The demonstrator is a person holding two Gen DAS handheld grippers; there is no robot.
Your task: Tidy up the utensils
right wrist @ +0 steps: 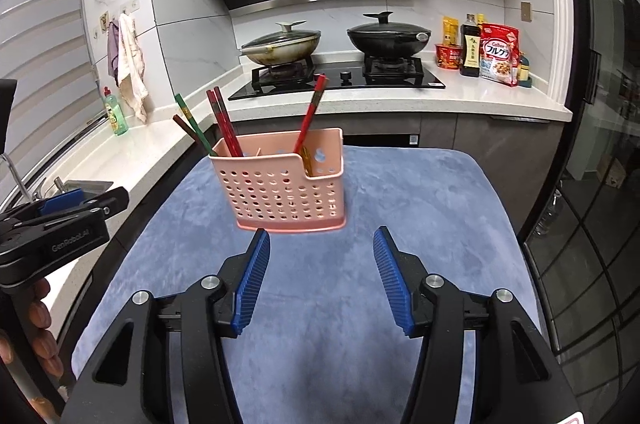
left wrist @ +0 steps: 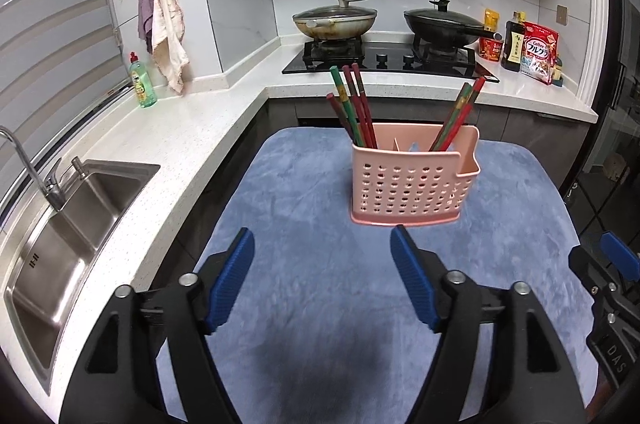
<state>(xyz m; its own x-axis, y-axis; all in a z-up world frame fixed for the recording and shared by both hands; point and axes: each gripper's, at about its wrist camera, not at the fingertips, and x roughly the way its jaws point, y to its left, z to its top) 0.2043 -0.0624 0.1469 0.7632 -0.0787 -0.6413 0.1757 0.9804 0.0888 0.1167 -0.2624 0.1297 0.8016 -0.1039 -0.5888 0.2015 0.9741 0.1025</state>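
Observation:
A pink perforated utensil holder stands upright on a blue cloth; it also shows in the right wrist view. Several red and green chopsticks lean in its left compartment, and a few more chopsticks lean in its right compartment. My left gripper is open and empty, just in front of the holder. My right gripper is open and empty, in front of the holder's right end. The right gripper also shows at the right edge of the left wrist view.
A steel sink with a tap sits at the left. A white counter holds a green soap bottle. A hob carries two lidded pans. Food packets and a sauce bottle stand at the back right.

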